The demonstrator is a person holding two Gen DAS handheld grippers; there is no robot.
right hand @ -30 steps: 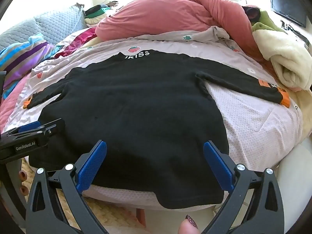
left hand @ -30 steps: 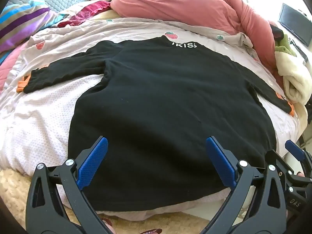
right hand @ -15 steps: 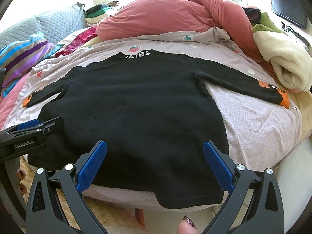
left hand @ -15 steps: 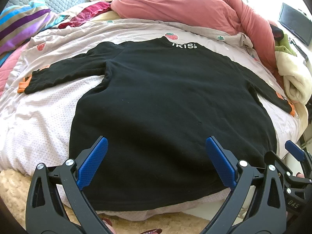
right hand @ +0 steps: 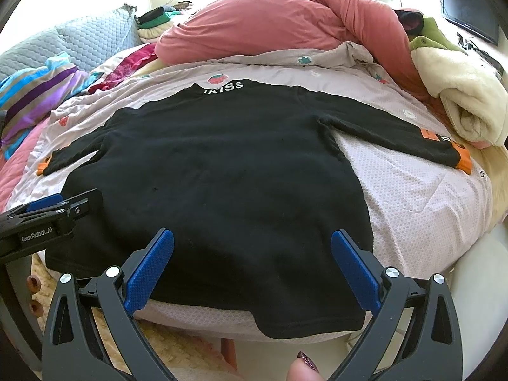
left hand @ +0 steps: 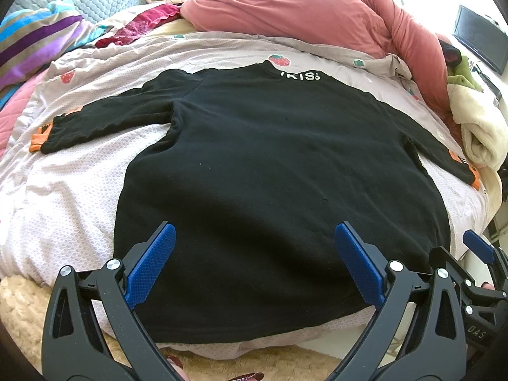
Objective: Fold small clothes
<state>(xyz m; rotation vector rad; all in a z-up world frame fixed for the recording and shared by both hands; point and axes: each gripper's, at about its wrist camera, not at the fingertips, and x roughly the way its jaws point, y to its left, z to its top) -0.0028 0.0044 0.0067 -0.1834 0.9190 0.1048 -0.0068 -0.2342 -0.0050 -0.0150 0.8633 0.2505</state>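
Two grippers: the left gripper [left hand: 254,263] and the right gripper [right hand: 252,266], black-framed with blue pads, were seen held with jaws spread wide and nothing between them, above the hem at the near edge of the bed.
Garment: a black long-sleeved knit top with white collar lettering and orange cuffs [left hand: 273,165] was laid flat, back up, on the pale pink dotted quilt [left hand: 63,184], hem at the near edge, collar toward the far side.
Sleeves: the left sleeve [left hand: 104,120] and the right sleeve [right hand: 390,136] were spread out toward the side edges.
Stage: no fold was judged to have been made.
Risk, hem: part of the hem was draped over the near edge, so the top might be dragged off if pulled toward the person.
Risk, grip: quilt might be pinched with the knit, since both were soft and touching.
Risk, sleeve: the right cuff lay near the rolled cream fleece blanket [right hand: 463,101] and might be snagged there.
Risk, fold: a crooked fold might be produced if the corners were lifted unevenly.
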